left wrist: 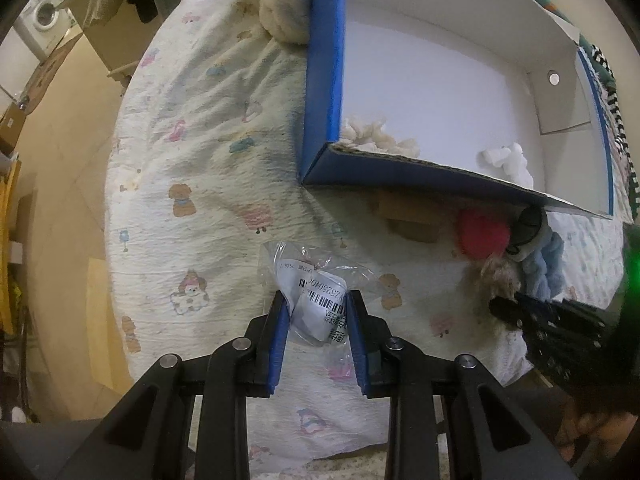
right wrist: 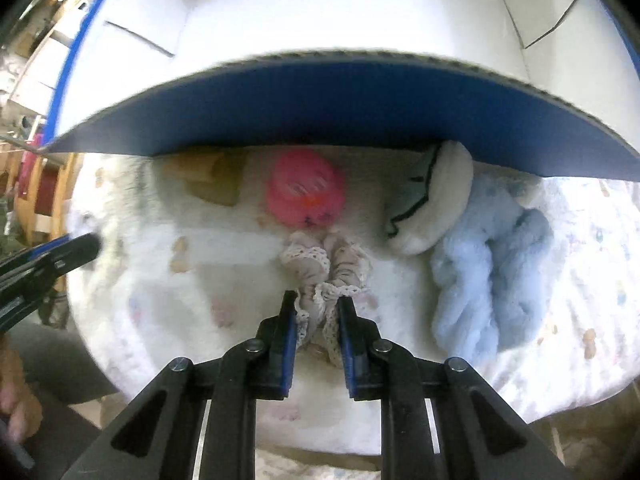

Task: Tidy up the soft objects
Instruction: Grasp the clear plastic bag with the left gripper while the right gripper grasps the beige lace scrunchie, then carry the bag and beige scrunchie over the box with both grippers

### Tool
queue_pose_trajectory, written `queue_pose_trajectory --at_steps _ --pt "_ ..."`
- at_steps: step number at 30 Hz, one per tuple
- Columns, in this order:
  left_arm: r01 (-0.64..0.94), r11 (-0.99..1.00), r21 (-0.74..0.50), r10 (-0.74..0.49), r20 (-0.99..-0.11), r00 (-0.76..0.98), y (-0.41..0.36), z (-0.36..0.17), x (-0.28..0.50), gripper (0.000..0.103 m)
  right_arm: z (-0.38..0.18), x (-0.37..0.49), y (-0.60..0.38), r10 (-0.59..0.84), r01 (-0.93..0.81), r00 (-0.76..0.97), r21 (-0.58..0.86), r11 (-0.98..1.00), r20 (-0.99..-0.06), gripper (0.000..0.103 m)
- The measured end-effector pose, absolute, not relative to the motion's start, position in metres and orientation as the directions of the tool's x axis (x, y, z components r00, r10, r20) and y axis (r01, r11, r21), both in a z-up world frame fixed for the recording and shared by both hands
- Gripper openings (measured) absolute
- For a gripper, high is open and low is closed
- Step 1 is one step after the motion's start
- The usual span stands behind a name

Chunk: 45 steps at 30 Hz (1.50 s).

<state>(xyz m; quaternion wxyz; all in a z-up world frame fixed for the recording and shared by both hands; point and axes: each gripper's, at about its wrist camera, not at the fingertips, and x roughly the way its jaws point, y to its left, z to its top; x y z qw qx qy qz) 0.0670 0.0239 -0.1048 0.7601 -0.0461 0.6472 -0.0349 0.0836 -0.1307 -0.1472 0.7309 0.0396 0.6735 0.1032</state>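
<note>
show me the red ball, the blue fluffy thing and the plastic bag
red ball (right wrist: 306, 190): right wrist view, middle of its top face
blue fluffy thing (right wrist: 488, 276): right wrist view, centre of the plush folds
plastic bag (left wrist: 320, 292): left wrist view, on the barcode label

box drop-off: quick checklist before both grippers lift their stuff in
1. Left gripper clamps the plastic packet: ok.
2. Right gripper clamps the lace-trimmed cloth: ok.
3. Blue box open, floor space free: ok.
4. Near box wall stands ahead of both loads; lift clearance: cannot tell.
5. Pink ball apart from the cloth: cannot tell.
6. Blue fluffy item apart from the right gripper: ok.
</note>
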Motion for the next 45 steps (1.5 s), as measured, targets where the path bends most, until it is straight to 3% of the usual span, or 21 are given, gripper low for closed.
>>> queue_pose_trajectory --at_steps 12,17,28,35,45 --pt "-0.019 0.991 -0.131 -0.125 -0.971 0.204 0.018 -0.082 0.046 0.026 -0.095 0.051 -0.129 0.401 -0.096 0.147 0.391 0.916 -0.904 0.021" --pt "-0.016 0.99 -0.141 -0.131 -0.95 0.285 0.014 -0.045 0.045 0.026 -0.061 0.055 -0.143 0.45 -0.091 0.224 0.441 0.893 -0.865 0.021" --pt "0.035 0.995 -0.091 -0.097 -0.891 0.444 -0.002 0.019 0.086 0.026 0.006 0.076 -0.166 0.462 -0.127 0.392 0.451 0.884 -0.795 0.021" --pt "0.072 0.995 -0.076 -0.1 -0.884 0.457 -0.02 0.025 0.11 0.026 0.027 0.106 -0.176 0.456 -0.13 0.439 0.448 0.885 -0.774 0.021" --pt "0.094 0.994 -0.048 -0.086 -0.881 0.465 -0.038 0.01 0.145 0.026 0.015 0.147 -0.193 0.442 -0.088 0.472 0.458 0.885 -0.763 0.021"
